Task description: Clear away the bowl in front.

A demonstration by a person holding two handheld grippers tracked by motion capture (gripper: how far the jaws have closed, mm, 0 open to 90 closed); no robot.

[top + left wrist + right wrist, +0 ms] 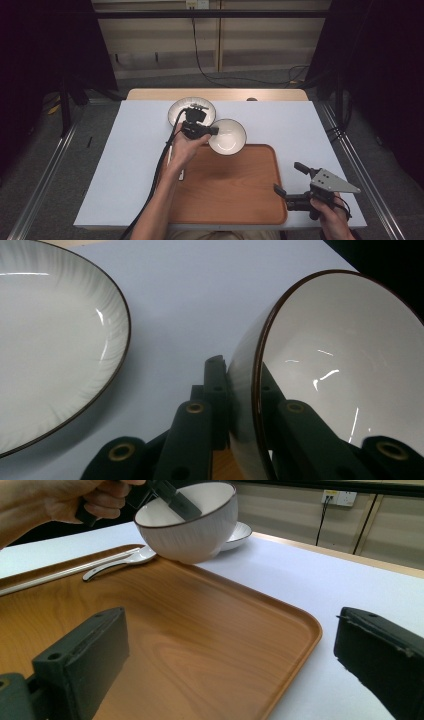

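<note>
White-topped bench [280, 122] on grey floor [75, 150], black curtains [45, 45] both sides, beige panelled wall [260, 35] behind with socket [196, 4] and black cable [200, 55] hanging down.

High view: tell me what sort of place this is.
Probably a lab or studio set up for recording, not a dining room: dark curtains flank the white-covered table, metal rails run along the floor, and a cable hangs down the back wall.
</note>
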